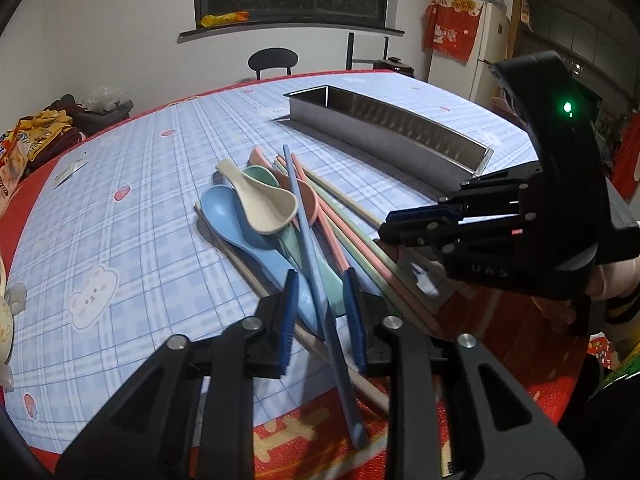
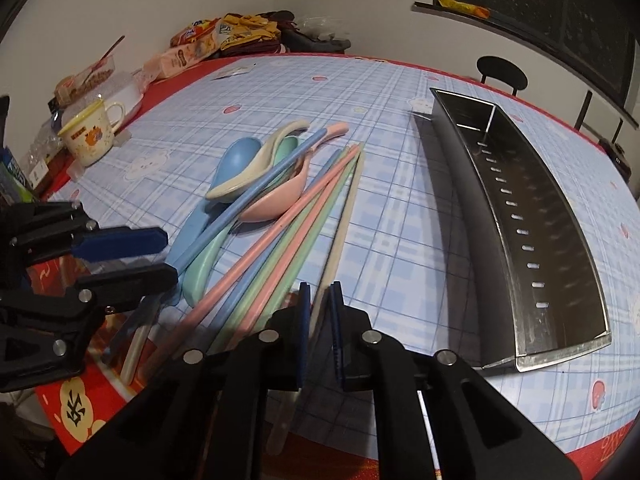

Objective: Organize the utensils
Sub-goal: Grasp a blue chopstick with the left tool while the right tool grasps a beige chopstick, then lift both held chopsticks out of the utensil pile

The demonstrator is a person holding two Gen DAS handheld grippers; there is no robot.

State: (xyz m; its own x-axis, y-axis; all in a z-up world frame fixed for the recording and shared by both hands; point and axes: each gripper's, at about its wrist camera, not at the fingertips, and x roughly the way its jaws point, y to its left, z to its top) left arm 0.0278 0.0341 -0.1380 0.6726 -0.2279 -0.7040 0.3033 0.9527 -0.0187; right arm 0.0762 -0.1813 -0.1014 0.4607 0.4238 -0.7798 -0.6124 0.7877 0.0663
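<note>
Left gripper (image 1: 320,300) straddles the blue chopstick (image 1: 310,240), pads near but not visibly pressing it. Right gripper (image 2: 320,312) pinches the near end of the beige chopstick (image 2: 344,220). Pile of pastel spoons (blue spoon (image 2: 236,156) lowest, cream one (image 1: 264,200) on top) and chopsticks sits mid-table on the plaid tablecloth (image 1: 140,200); steel utensil tray (image 2: 540,220) lies right of it, well apart.

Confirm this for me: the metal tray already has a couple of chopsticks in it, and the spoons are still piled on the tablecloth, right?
Not quite. The metal tray holds nothing yet; the right wrist view looks straight into it and shows only its bare slotted bottom. All the chopsticks lie on the tablecloth beside the spoons, which are indeed still piled there.
</note>
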